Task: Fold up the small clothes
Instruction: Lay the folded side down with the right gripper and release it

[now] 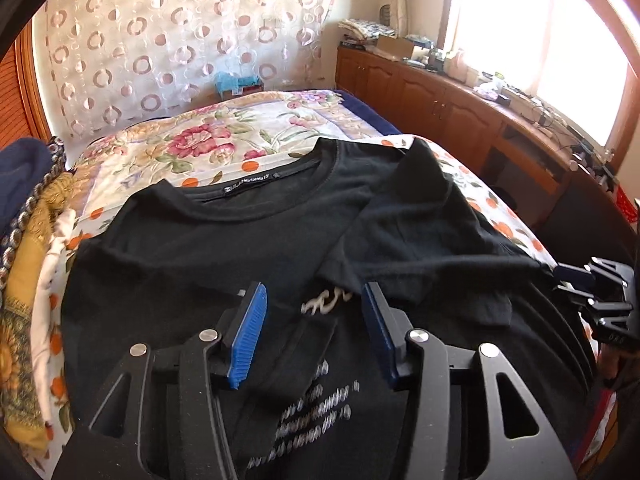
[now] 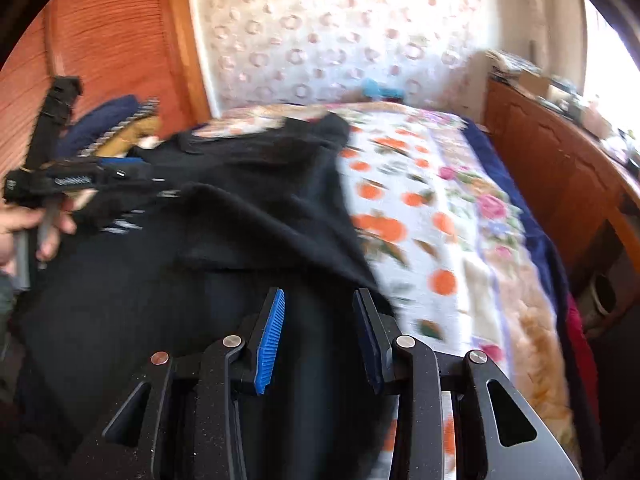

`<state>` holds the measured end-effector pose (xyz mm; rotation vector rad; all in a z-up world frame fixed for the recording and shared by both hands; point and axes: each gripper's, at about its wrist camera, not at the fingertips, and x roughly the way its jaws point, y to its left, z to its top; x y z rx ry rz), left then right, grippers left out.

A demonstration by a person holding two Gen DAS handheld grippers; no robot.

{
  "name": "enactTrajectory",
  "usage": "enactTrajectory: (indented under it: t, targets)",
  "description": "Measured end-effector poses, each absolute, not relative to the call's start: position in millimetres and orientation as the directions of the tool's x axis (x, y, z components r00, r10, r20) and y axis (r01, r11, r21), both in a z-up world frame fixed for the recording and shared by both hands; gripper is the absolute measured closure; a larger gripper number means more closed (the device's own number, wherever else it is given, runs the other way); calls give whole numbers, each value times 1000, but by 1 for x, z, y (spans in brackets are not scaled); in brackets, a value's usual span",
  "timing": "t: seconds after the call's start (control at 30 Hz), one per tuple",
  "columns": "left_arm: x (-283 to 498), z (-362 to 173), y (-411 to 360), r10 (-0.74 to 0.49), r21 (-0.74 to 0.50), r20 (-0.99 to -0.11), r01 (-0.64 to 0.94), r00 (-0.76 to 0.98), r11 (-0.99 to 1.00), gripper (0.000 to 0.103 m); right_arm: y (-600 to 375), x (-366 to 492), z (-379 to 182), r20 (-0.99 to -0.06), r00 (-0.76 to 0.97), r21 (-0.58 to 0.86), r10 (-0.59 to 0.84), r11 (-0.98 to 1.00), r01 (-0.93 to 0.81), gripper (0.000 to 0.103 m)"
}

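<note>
A black T-shirt point(image 1: 208, 248) with white print lies face up on the bed, collar toward the far end. One sleeve point(image 1: 412, 224) is folded inward across the chest. My left gripper point(image 1: 314, 292) hovers over the shirt's middle, open, with only the flat cloth below its blue pads. In the right wrist view the left gripper point(image 2: 152, 184) sits at the shirt's far side in a person's hand point(image 2: 28, 224). My right gripper point(image 2: 320, 296) stands open above the shirt's point(image 2: 240, 232) near edge; it also shows at the side, right gripper point(image 1: 568, 276). That view is blurred.
The bed carries a flowered blanket point(image 1: 192, 140) and a sheet with orange fruit point(image 2: 400, 208). A pile of other clothes point(image 1: 36, 216) lies beside the shirt. A wooden cabinet point(image 1: 432, 96) with clutter runs along the window side. A curtain hangs behind the bed.
</note>
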<state>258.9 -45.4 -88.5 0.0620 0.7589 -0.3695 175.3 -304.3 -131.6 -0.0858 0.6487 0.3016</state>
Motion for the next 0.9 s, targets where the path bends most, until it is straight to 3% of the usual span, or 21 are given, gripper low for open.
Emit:
enactTrajectory:
  t: [0.07, 0.37, 0.6, 0.77, 0.9]
  targets:
    - [246, -88, -38, -300, -70, -668, 344, 681, 936, 21, -288, 174, -128, -607, 739, 19, 294, 934, -357, 66]
    - [211, -89, -4, -300, -84, -656, 329, 692, 941, 20, -238, 202, -138, -660, 681, -25, 317, 897, -441, 71]
    - [198, -96, 15, -276, -70, -656, 307, 703, 949, 20, -223, 217, -145, -683, 682, -100, 262, 891, -443, 92]
    - [197, -98, 26, -262, -74, -656, 285, 707, 956, 20, -226, 193, -118, -616, 722, -79, 314, 888, -454, 92]
    - [195, -97, 29, -250, -61, -652, 279, 716, 958, 20, -223, 182, -115, -634, 686, -43, 359, 868, -494, 92]
